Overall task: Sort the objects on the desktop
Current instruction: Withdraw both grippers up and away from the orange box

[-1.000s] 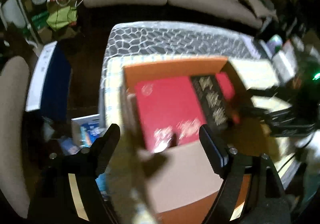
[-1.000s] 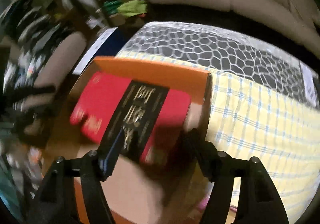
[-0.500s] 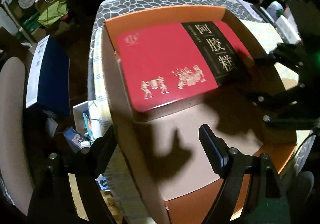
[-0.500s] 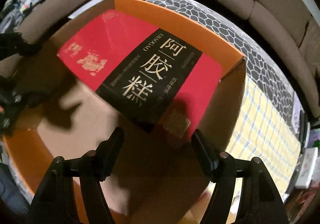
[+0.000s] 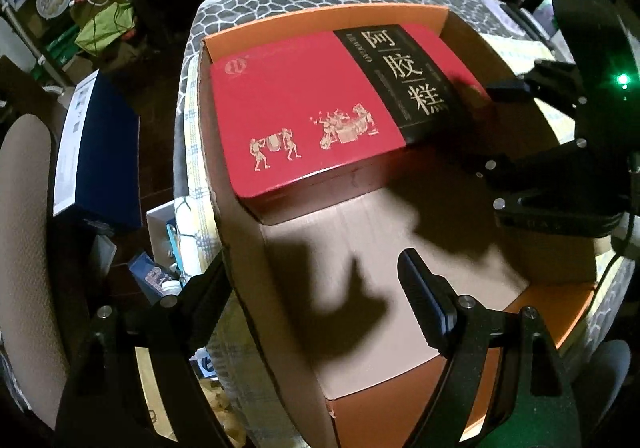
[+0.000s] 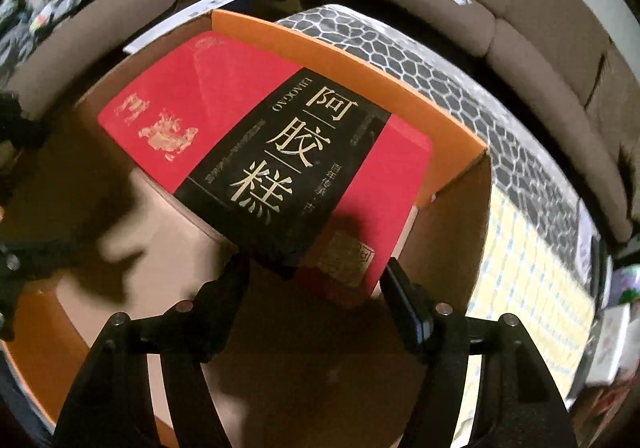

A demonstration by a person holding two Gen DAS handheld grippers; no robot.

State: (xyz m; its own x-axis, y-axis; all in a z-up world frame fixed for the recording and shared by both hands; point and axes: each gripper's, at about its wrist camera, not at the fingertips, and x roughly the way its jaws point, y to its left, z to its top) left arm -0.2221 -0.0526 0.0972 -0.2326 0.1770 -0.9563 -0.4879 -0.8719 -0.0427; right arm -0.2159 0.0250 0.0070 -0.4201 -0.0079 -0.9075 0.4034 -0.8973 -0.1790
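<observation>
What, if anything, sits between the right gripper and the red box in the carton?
Nothing visible does. The right gripper hovers just short of the red box lying in the orange carton, its jaws closing with nothing between them.

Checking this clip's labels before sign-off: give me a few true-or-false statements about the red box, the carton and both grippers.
1. The red box lies flat inside the orange carton. True.
2. The left gripper clamps the red box. False: its jaws stand open, straddling the carton's side wall.
3. A black band with gold characters crosses the box lid. True.
4. The carton is packed full. False: bare cardboard floor shows in front of the box.
5. The right gripper holds a cup. False: nothing is gripped; its jaws are closing.
</observation>
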